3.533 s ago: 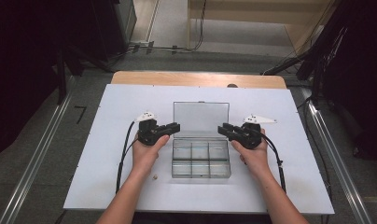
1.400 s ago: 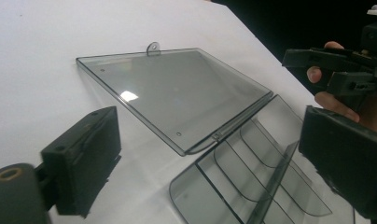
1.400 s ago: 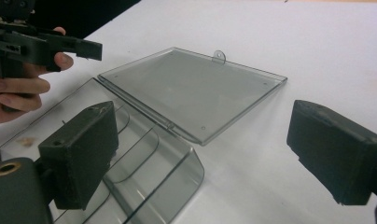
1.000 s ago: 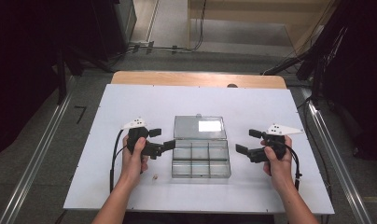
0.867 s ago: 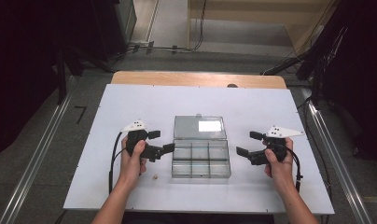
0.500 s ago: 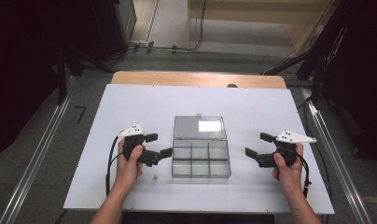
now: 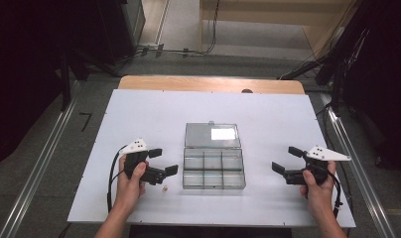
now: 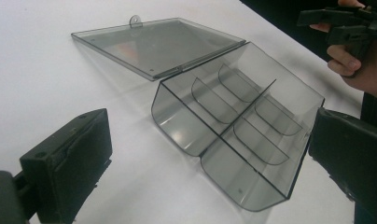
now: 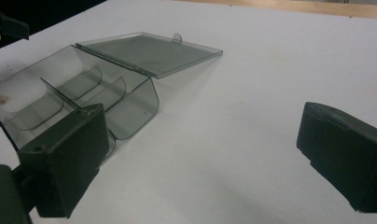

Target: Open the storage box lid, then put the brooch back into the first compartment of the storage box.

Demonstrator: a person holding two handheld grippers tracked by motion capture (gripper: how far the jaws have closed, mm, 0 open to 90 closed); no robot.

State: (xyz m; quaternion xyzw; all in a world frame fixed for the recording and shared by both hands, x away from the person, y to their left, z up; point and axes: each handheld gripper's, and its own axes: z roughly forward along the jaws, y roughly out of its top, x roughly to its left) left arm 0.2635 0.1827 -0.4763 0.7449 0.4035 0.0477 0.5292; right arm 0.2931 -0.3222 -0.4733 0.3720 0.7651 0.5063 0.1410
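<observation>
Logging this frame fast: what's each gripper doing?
Left gripper: open, holding nothing, beside the clear box.
Right gripper: open, holding nothing.

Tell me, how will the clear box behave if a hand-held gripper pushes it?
The box looks thin, empty plastic, so probably light and likely to slide on the smooth table. Its open lid lies flat behind, so tipping seems unlikely. The walls may flex.

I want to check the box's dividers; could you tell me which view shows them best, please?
The left gripper view: the dividers of the open clear box show close up. The right gripper view shows some, partly behind a finger; the high view shows them small, from above.
</observation>
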